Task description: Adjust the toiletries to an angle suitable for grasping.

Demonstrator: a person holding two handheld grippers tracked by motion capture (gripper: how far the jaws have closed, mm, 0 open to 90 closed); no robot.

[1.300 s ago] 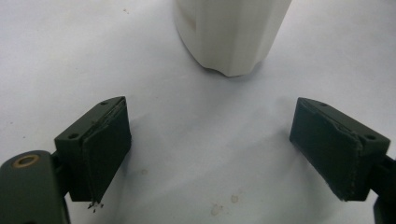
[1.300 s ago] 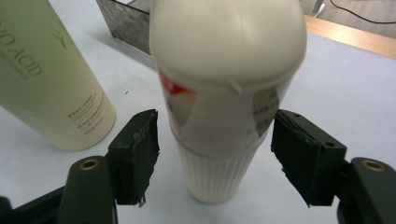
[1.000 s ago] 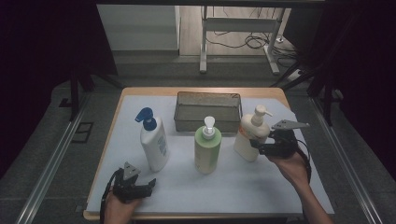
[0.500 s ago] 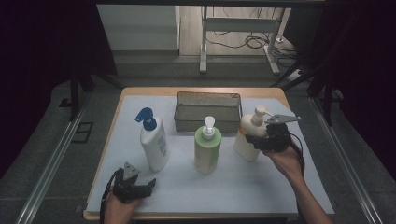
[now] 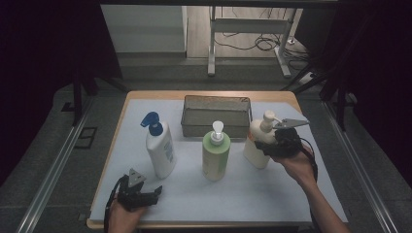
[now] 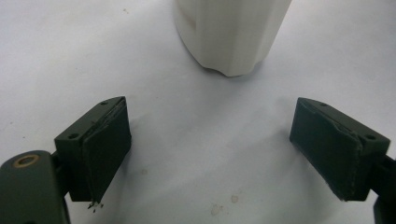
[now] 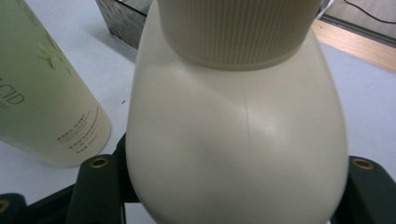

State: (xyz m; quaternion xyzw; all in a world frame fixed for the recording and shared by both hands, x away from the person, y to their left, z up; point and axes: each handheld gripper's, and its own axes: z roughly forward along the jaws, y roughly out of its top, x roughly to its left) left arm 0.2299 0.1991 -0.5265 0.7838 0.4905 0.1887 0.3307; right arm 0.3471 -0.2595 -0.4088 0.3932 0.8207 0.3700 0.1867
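Jaws of the right gripper (image 5: 270,144) have just been closing around the cream bottle (image 5: 257,145), right of the basket (image 5: 216,116); contact unconfirmed. Left gripper (image 5: 148,194) idles wide open.

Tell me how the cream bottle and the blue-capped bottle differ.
The cream bottle has a cream pump and sits between the right gripper's jaws; the blue-capped bottle is white with a blue pump and stands untouched. The cream bottle is squat and rounded, the blue-capped bottle taller and slimmer. Both stand upright on the table.
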